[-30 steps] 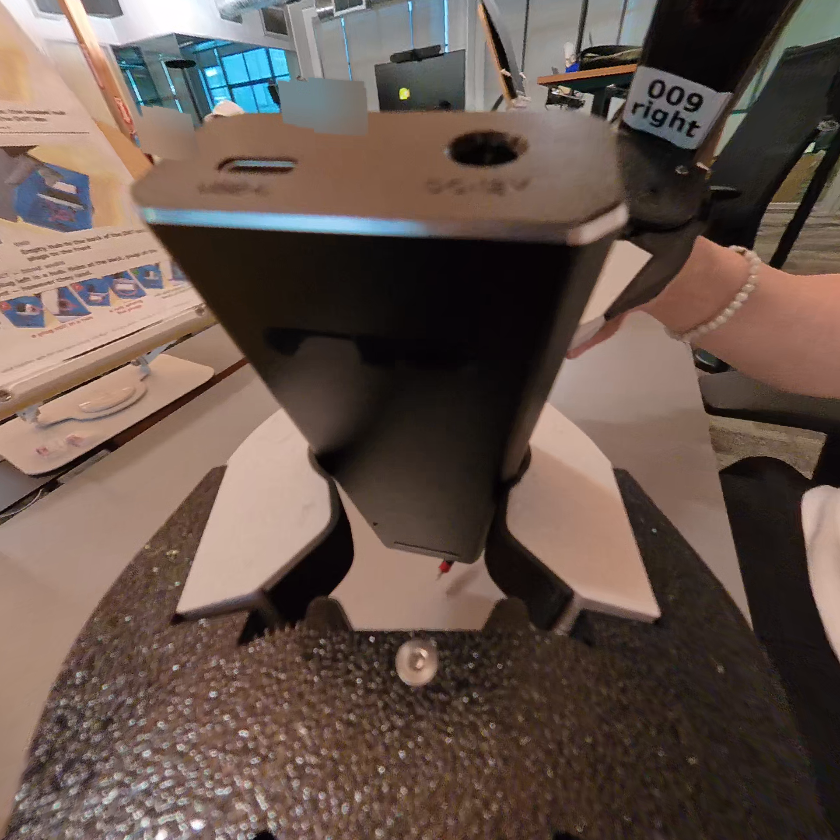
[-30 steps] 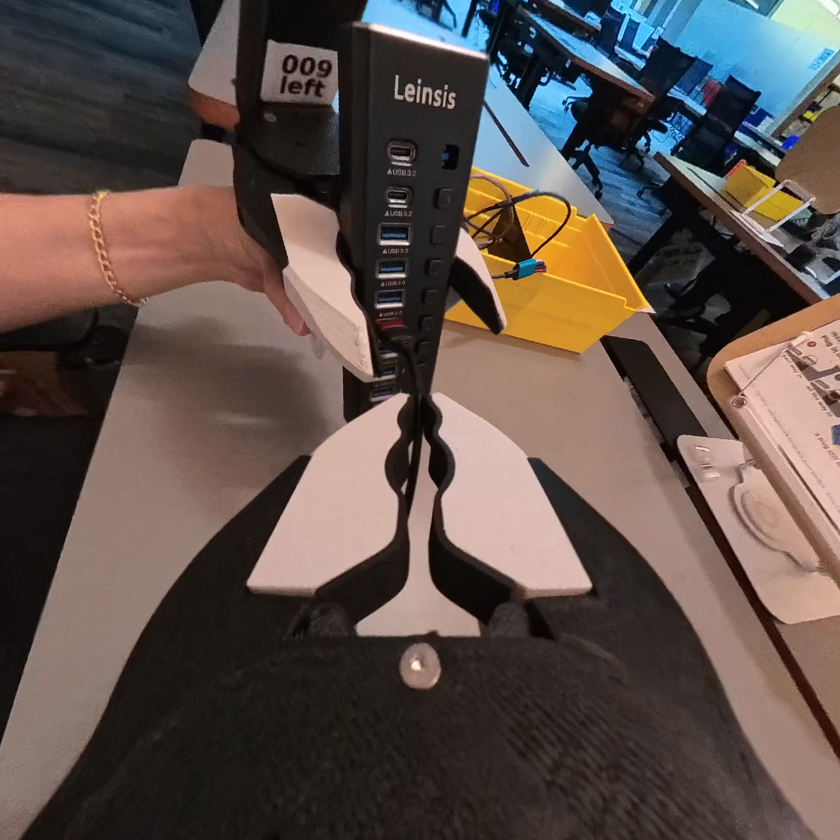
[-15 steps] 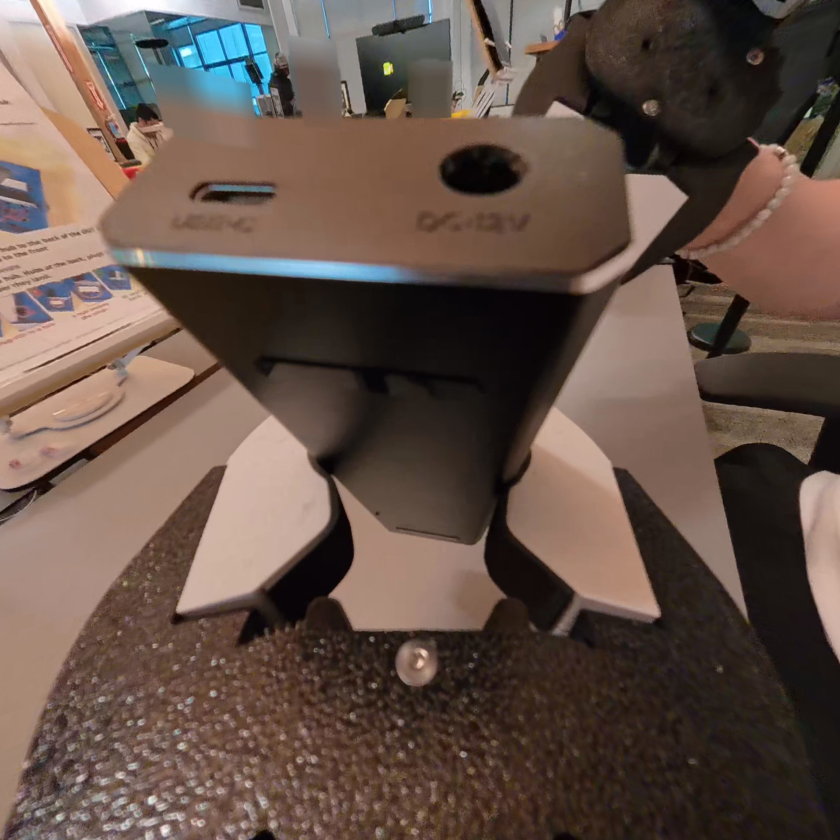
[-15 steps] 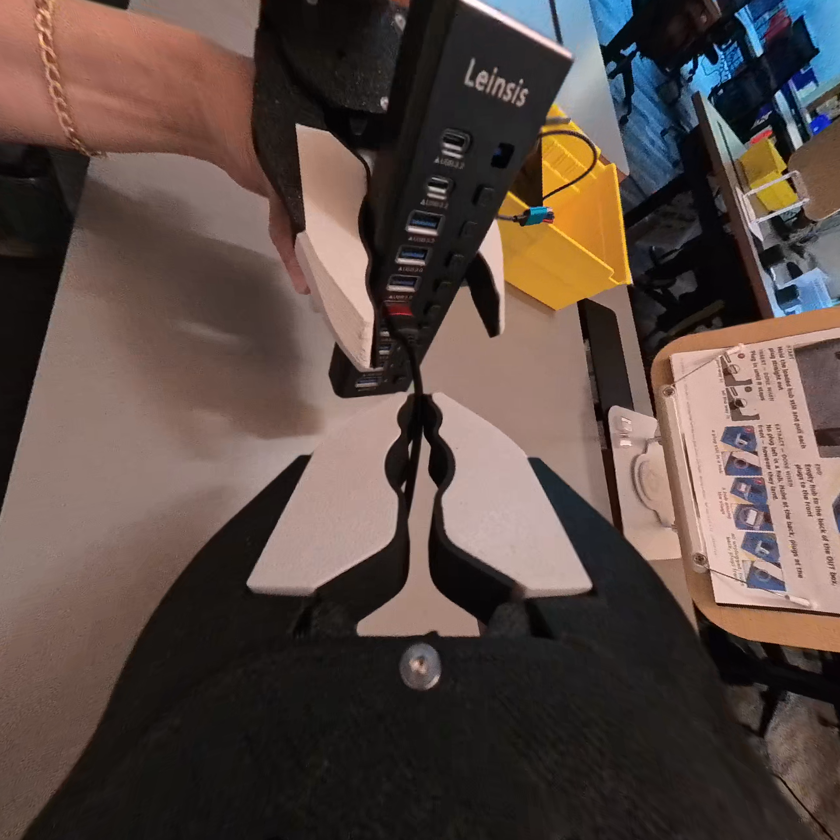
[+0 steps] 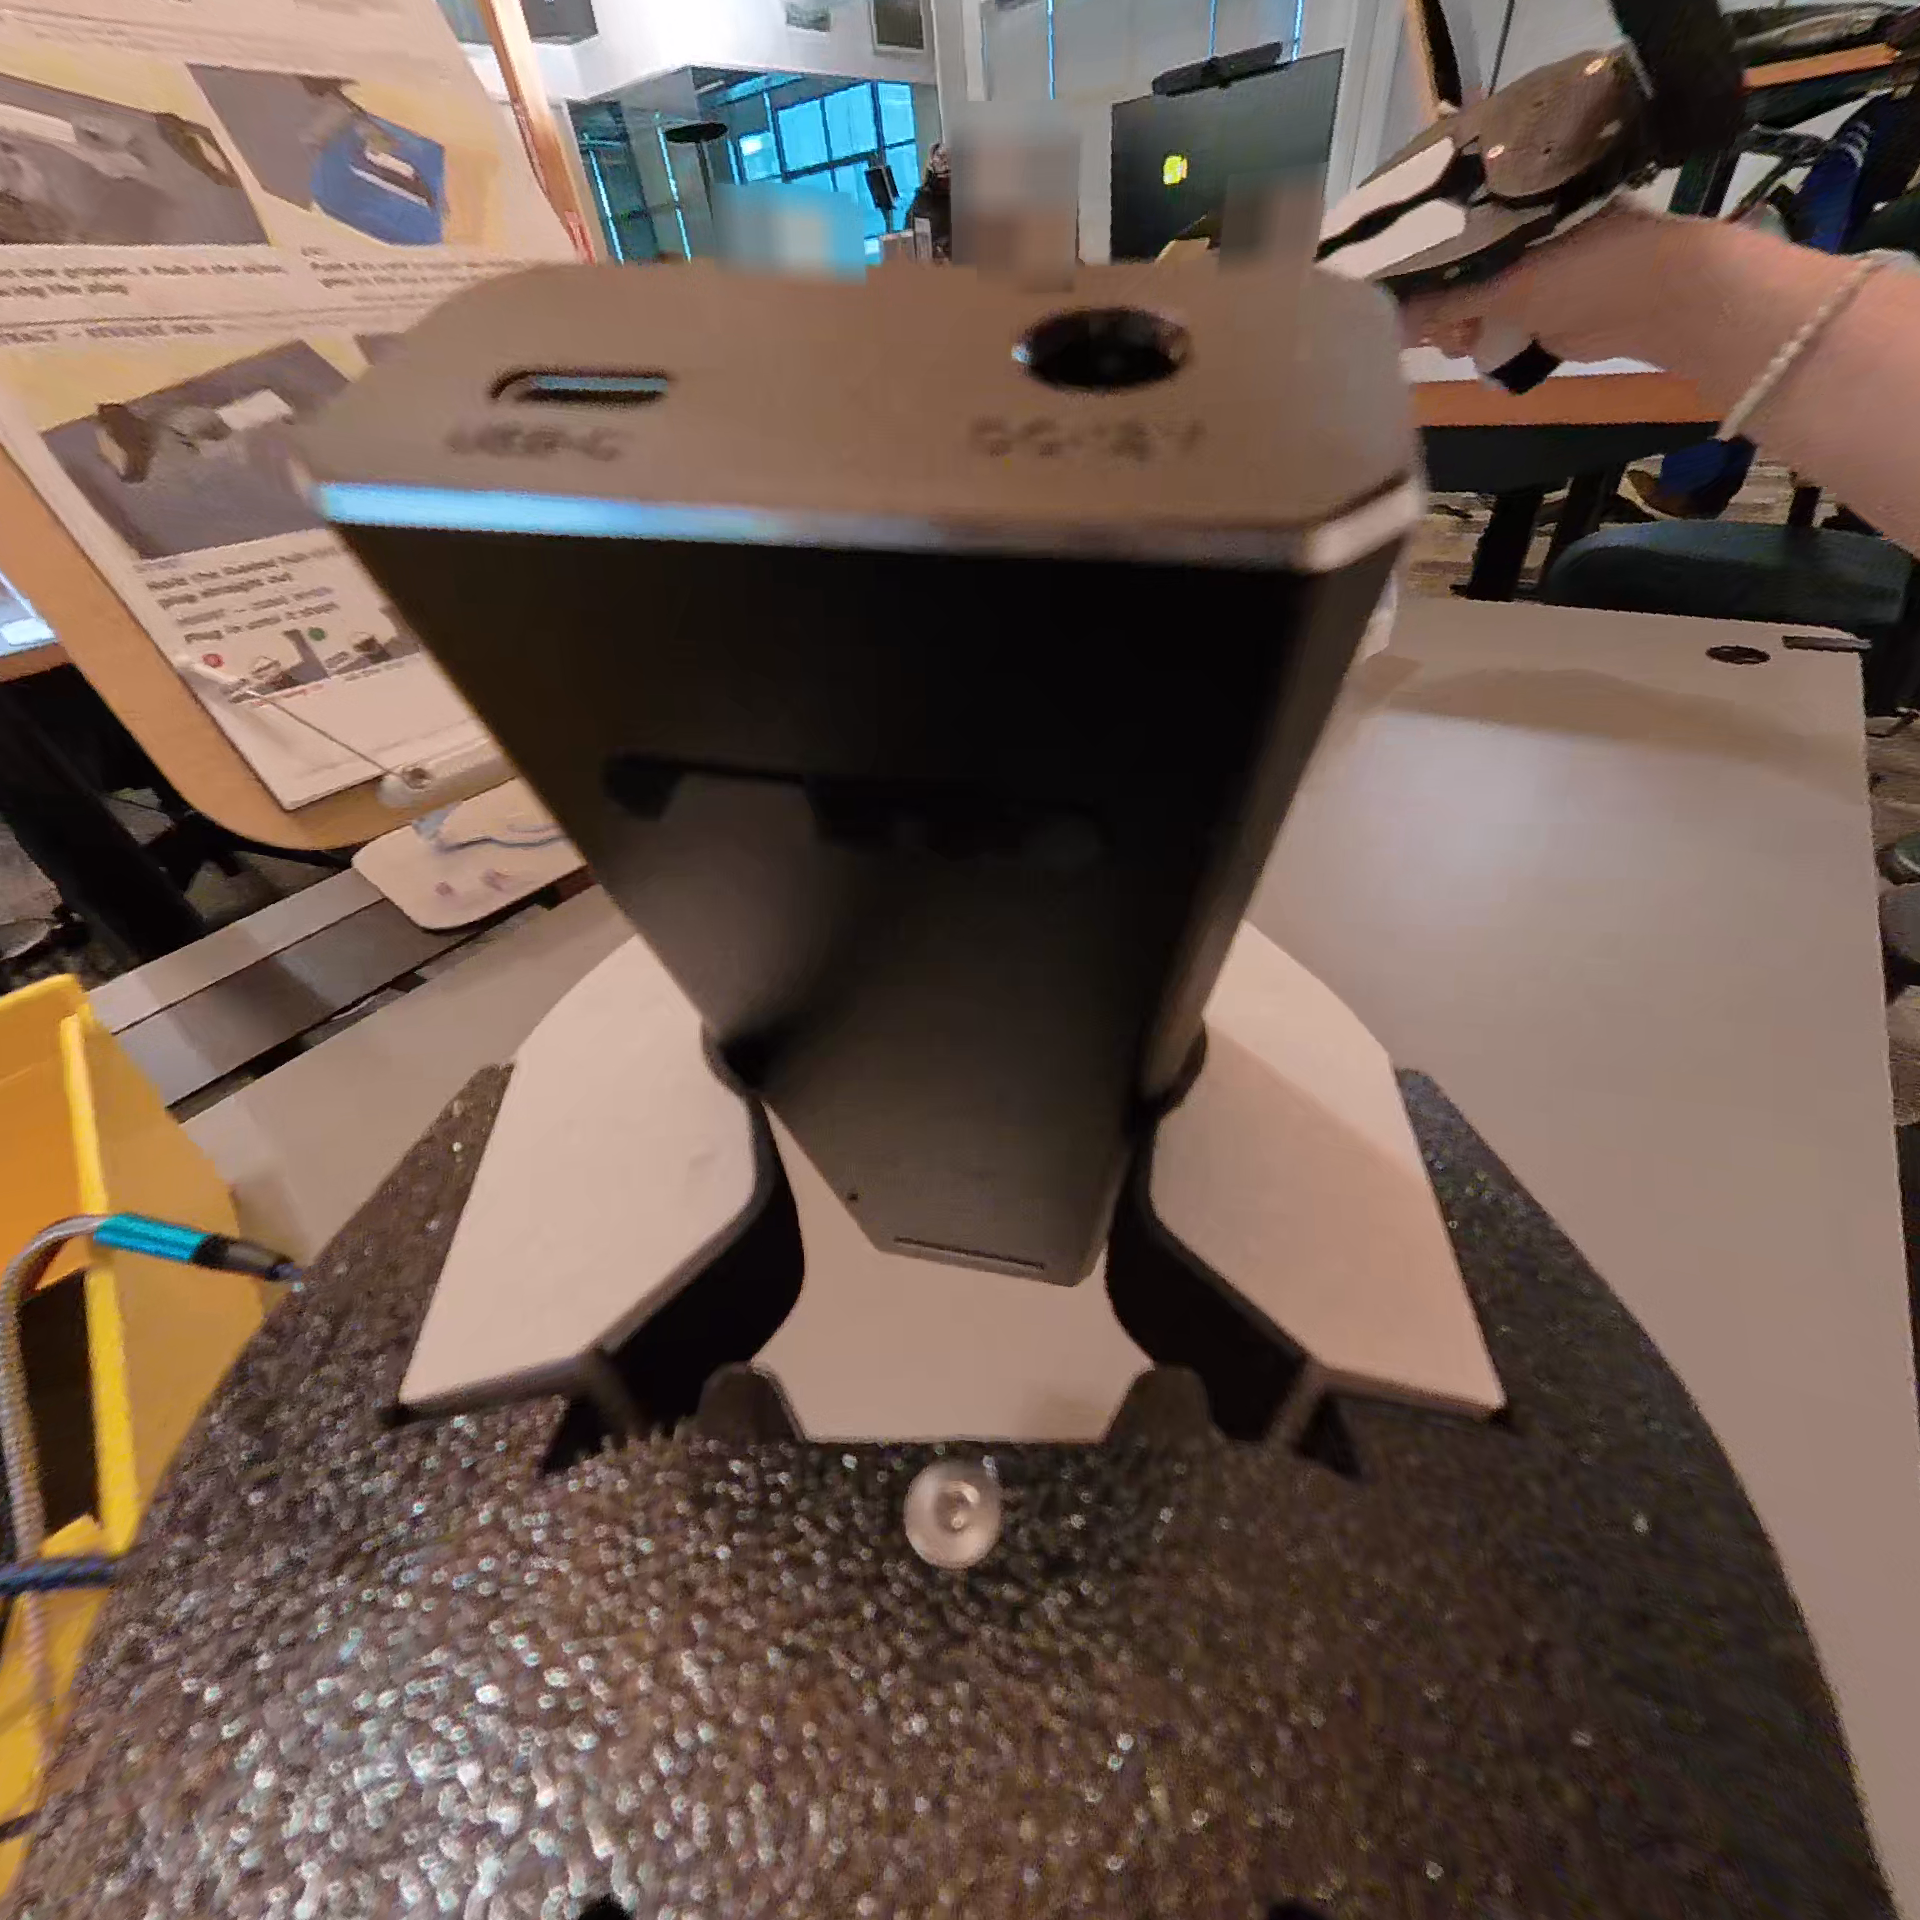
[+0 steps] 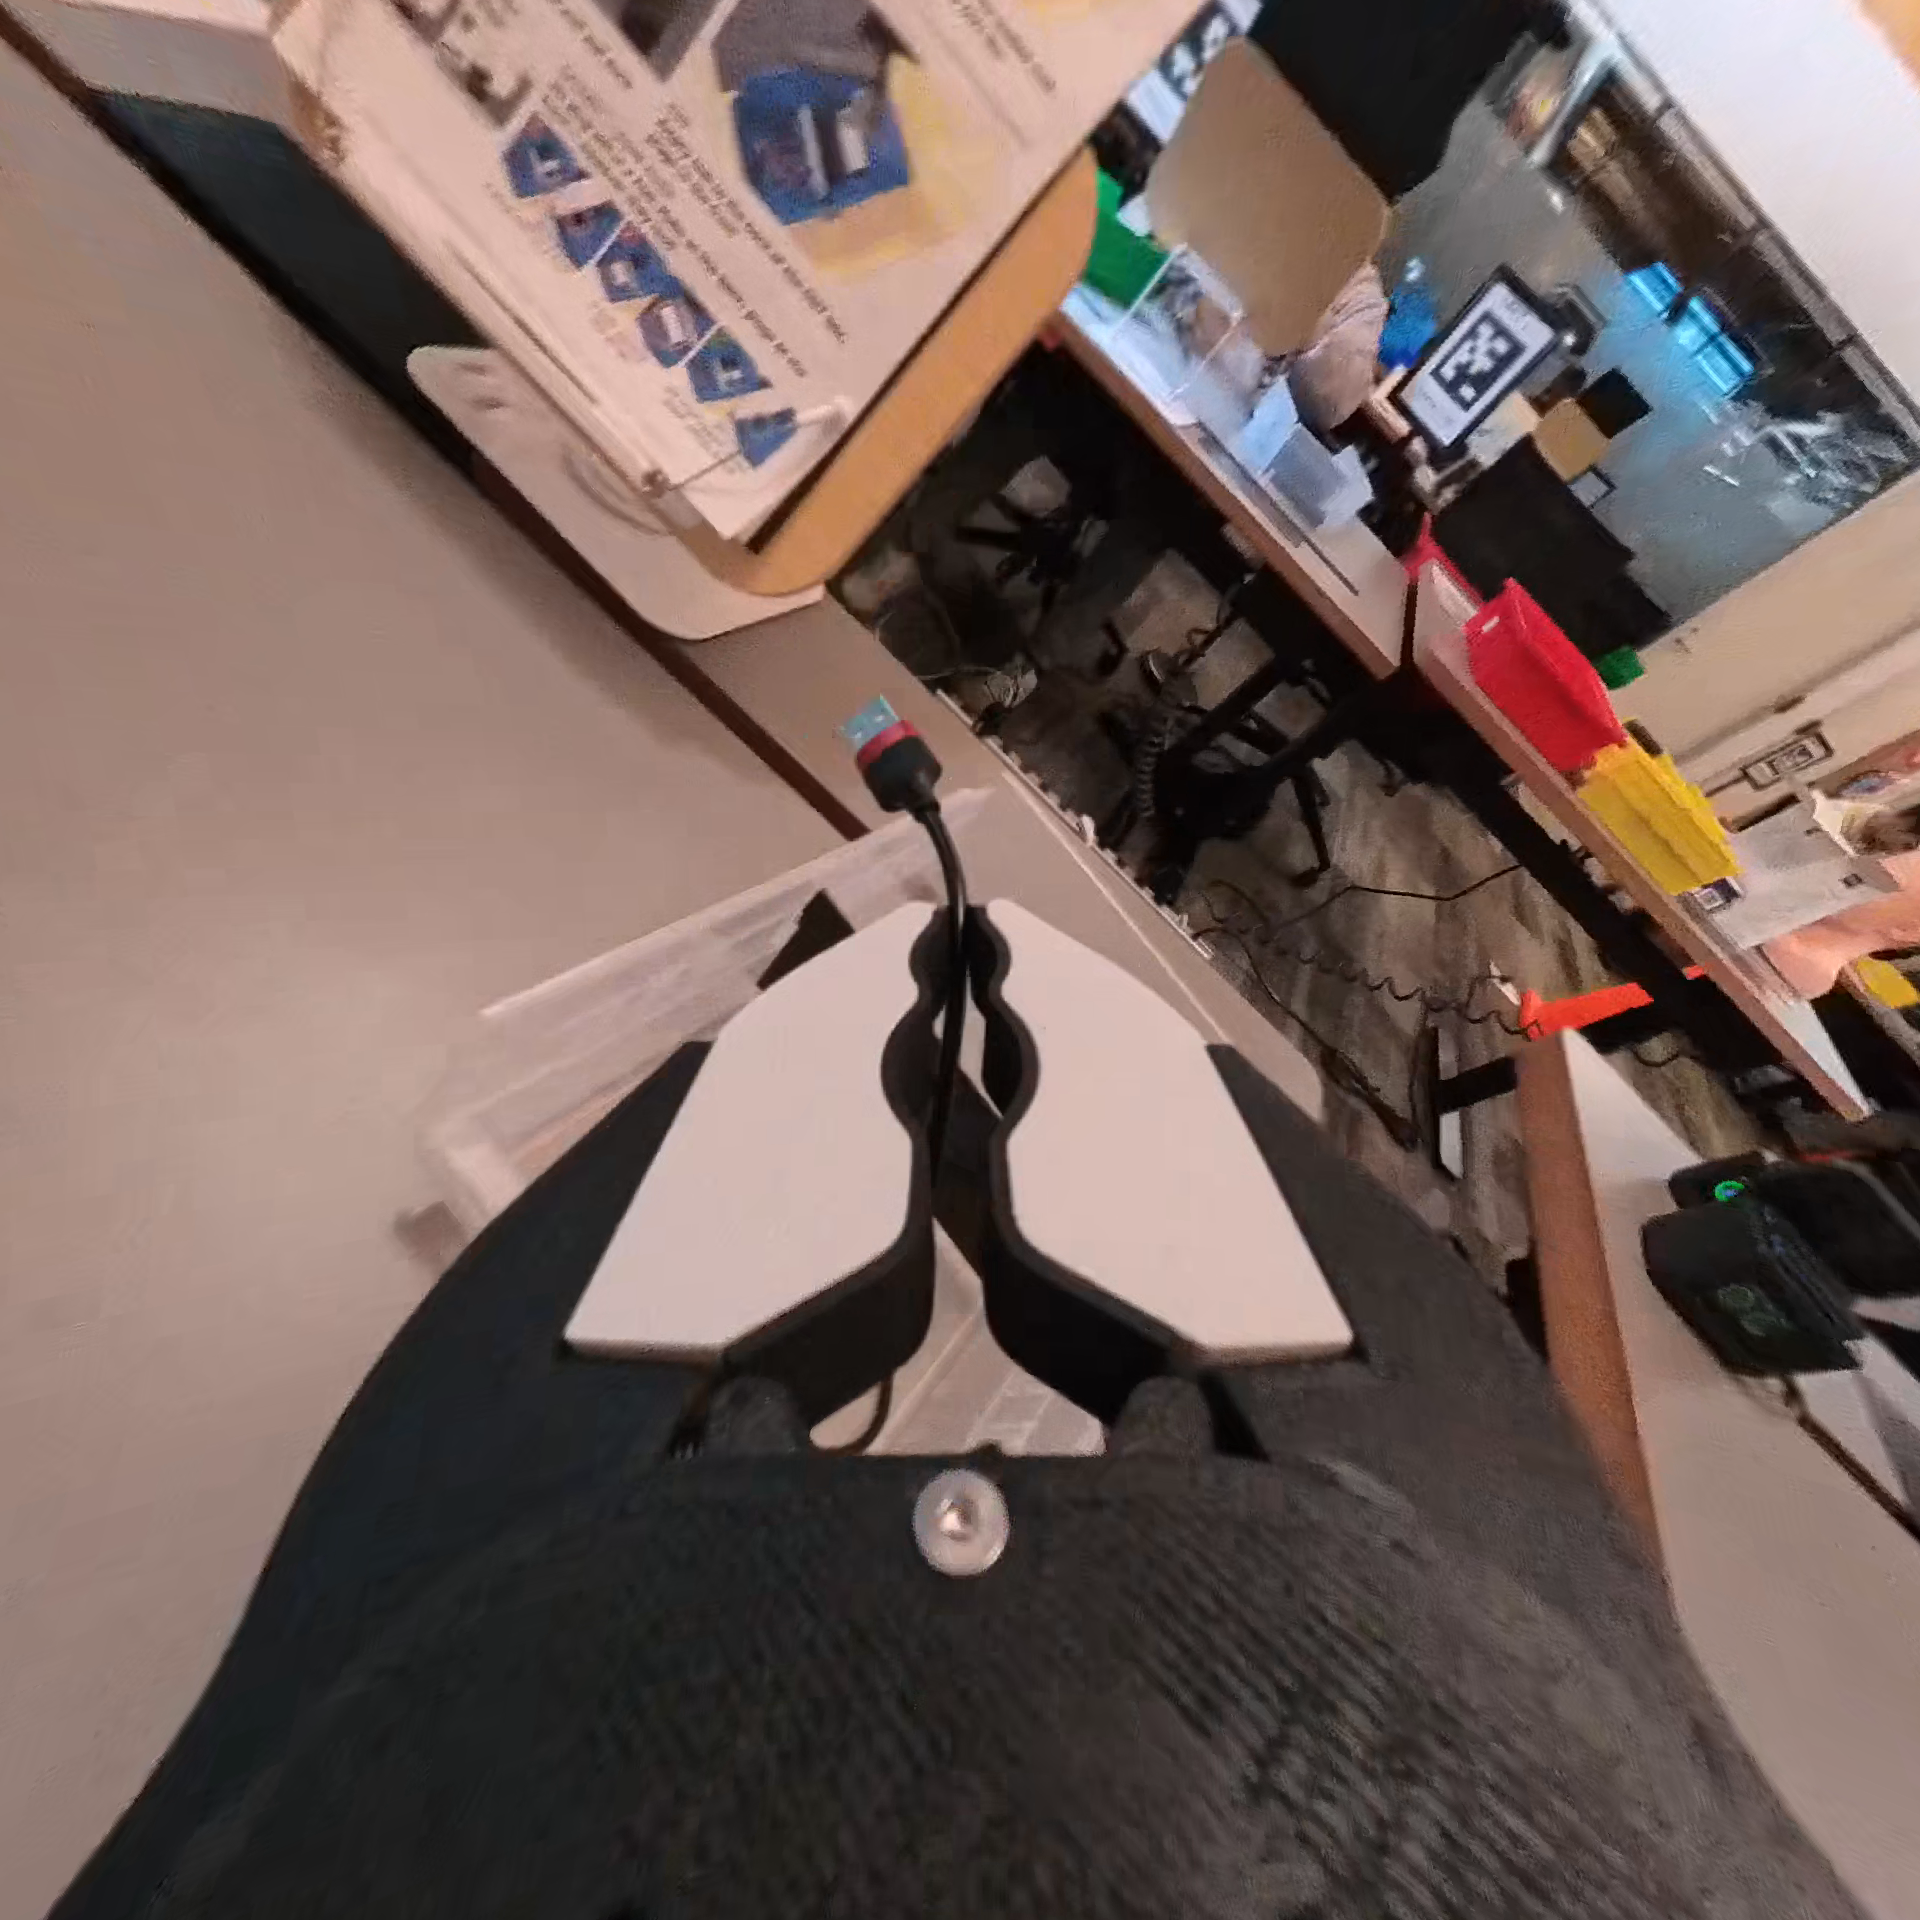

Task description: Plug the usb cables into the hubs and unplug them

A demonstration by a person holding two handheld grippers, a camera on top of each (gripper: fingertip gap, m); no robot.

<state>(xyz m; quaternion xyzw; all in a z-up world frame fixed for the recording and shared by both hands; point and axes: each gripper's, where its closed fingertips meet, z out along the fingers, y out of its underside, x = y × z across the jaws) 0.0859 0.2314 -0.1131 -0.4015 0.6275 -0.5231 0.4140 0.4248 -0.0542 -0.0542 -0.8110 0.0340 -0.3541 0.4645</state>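
Observation:
My left gripper [image 5: 951,1081] is shut on a black USB hub [image 5: 914,748] and holds it upright above the table, its end face with two sockets turned toward the camera. My right gripper [image 6: 961,914] is shut on a thin black USB cable [image 6: 951,883]. The cable's red-and-black plug [image 6: 891,756] with a blue-tipped connector sticks up free beyond the fingertips, out of the hub. The right gripper also shows far off in the left wrist view [image 5: 1496,197], held by a hand at the upper right.
A yellow bin [image 5: 73,1195] with a teal-ended braided cable [image 5: 166,1242] sits at the left. An instruction board on a white stand [image 5: 239,436] stands behind the grey table [image 5: 1558,883]. A clear plastic tray [image 6: 623,1029] lies under my right gripper.
The right gripper has pulled the cable's plug out of the hub and swung away to the right. The left gripper still holds the hub, shifted slightly toward the yellow bin.

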